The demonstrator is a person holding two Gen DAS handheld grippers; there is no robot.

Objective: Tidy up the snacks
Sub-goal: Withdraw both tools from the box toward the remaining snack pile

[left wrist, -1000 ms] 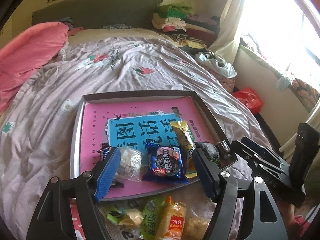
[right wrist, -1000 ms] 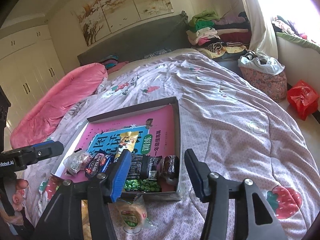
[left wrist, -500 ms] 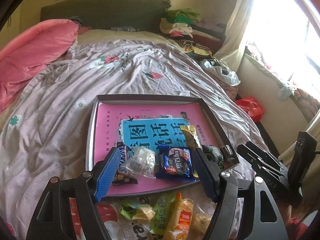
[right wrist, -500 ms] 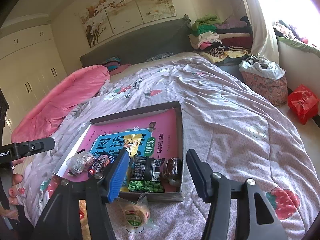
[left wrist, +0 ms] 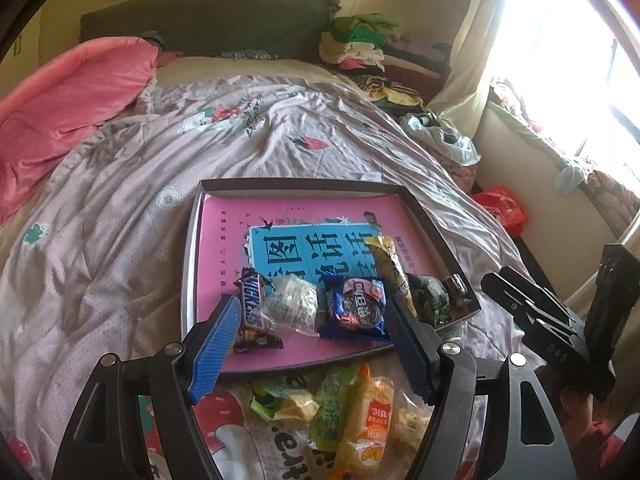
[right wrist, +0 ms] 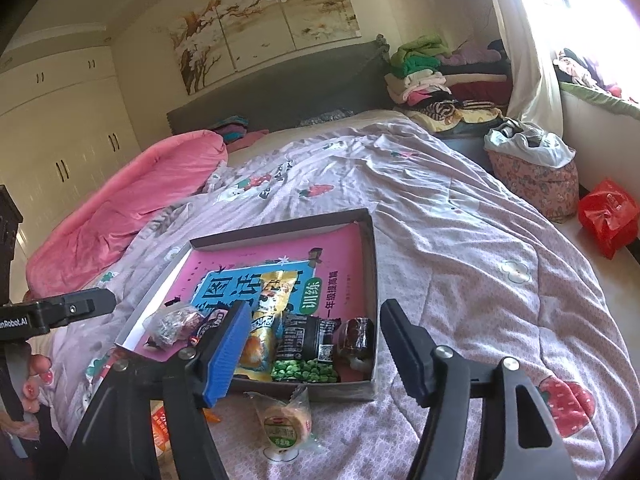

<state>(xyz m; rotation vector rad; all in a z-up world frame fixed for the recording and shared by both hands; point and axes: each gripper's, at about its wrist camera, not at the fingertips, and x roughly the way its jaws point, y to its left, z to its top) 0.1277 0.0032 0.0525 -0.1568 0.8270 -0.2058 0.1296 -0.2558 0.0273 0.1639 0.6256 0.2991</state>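
Lying on a bed with a lilac quilt (right wrist: 460,240), a shallow tray (right wrist: 370,264) is holding a pink book (left wrist: 224,248) and several snacks. In the left view, a Snickers bar (left wrist: 250,304), a clear wrapped sweet (left wrist: 292,304), a blue cookie pack (left wrist: 356,308) and a yellow packet (left wrist: 388,264) are resting side by side near the tray's close edge. More snacks, among them an orange-yellow packet (left wrist: 368,412), are lying on the quilt just before the tray. The left gripper (left wrist: 312,340) is hovering over them with its jaws standing apart, pinching nothing. The right gripper (right wrist: 312,348) is also spread; its jaws have just been opening, with nothing held between them. A small round cake pack (right wrist: 286,424) is lying on the quilt just beside the tray's close wall, below the green pea packet (right wrist: 308,368).
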